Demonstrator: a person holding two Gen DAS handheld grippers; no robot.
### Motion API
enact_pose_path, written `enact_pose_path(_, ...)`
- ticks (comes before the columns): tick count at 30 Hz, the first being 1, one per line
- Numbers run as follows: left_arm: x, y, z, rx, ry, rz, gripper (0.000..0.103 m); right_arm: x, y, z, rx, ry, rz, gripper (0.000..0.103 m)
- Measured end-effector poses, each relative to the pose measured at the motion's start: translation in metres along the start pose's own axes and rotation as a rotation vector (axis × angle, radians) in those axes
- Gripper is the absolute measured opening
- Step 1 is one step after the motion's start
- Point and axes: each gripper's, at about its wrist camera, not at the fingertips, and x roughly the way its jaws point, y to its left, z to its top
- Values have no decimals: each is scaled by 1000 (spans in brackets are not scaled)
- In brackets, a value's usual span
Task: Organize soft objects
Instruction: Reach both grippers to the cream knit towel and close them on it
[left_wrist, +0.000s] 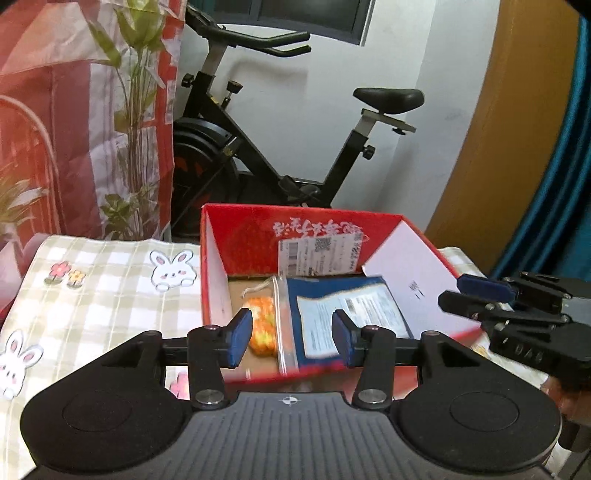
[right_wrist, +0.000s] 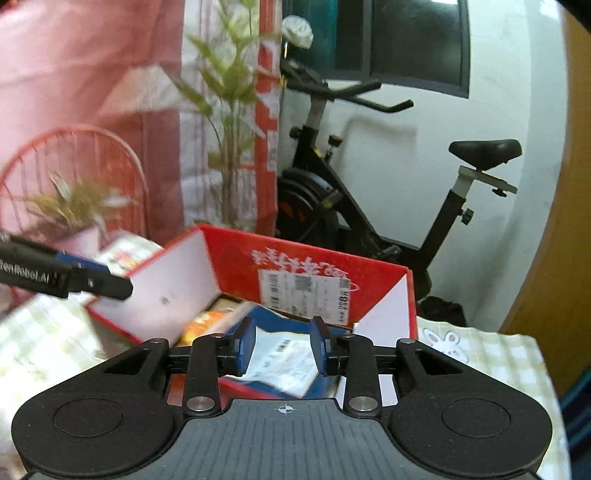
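A red cardboard box (left_wrist: 258, 229) stands open on the checked cloth. Inside it lies a blue zip bag (left_wrist: 332, 306) with a white printed label, and beside that an orange and yellow soft thing (left_wrist: 262, 325). My left gripper (left_wrist: 291, 338) hovers over the box's near edge, open, with nothing between its pads. My right gripper (right_wrist: 282, 345) is also open above the blue bag (right_wrist: 280, 354), its pads clear of it. Each gripper shows in the other's view: the right gripper (left_wrist: 480, 295) by the box's right flap, the left gripper (right_wrist: 110, 284) by its left flap.
A black exercise bike (left_wrist: 280, 147) stands behind the table against the white wall. Green plants (left_wrist: 133, 110) and a red and white bag (left_wrist: 55, 110) are at the back left. The cloth with rabbit prints (left_wrist: 92, 280) spreads left of the box. A wooden door (left_wrist: 517, 129) is on the right.
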Motion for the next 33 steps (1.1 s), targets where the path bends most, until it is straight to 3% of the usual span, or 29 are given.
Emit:
enact_pose_path(5, -37, -1, -33, 1, 8, -20, 49, -44, 8, -24, 43, -27, 68, 31)
enact_pose_path(10, -57, 2, -75, -24, 40, -29, 49, -73, 16, -64, 82, 25, 108, 32)
enact_pose_path(18, -68, 8, -131, -69, 120, -23, 49, -107, 18, -122, 132, 140, 83, 45)
enact_pose_path(26, -67, 17, -158, -145, 179, -32, 49, -125, -3, -162, 224, 247, 17, 45)
enact_pose_path(33, -56, 12, -173, -156, 233, -54, 49, -119, -2, -177, 262, 310, 28, 45)
